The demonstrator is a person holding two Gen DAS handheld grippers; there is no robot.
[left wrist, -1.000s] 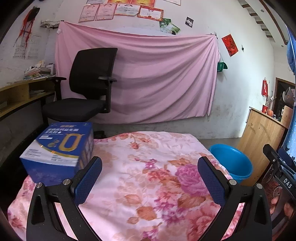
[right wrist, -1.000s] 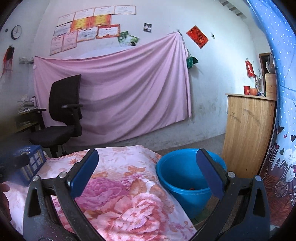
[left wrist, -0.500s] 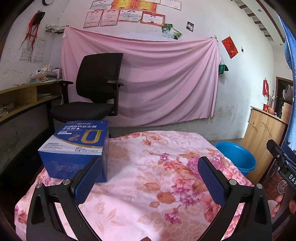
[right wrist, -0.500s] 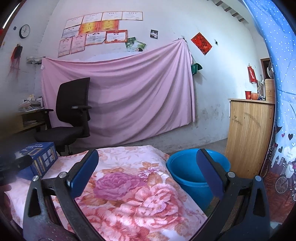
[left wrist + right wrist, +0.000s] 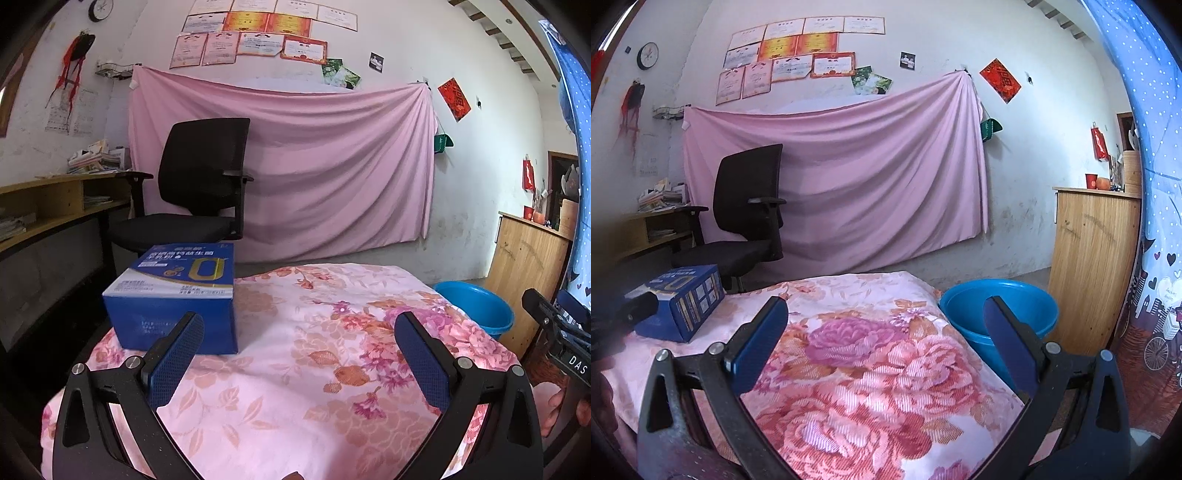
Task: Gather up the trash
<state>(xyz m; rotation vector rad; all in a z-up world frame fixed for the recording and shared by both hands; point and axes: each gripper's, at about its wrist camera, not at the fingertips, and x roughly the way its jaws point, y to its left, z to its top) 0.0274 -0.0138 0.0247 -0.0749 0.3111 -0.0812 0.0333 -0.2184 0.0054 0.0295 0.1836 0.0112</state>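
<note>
My left gripper [image 5: 299,328] spread wide, nothing held; right gripper [image 5: 886,314] likewise.
Blue box [image 5: 177,295] on floral cloth [image 5: 295,387], nearer my left finger than before; blue basin [image 5: 997,306] beside.

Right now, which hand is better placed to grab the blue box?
Left. The left gripper is open with the box just beyond its left finger. The right gripper faces the basin, box far to its left.
</note>
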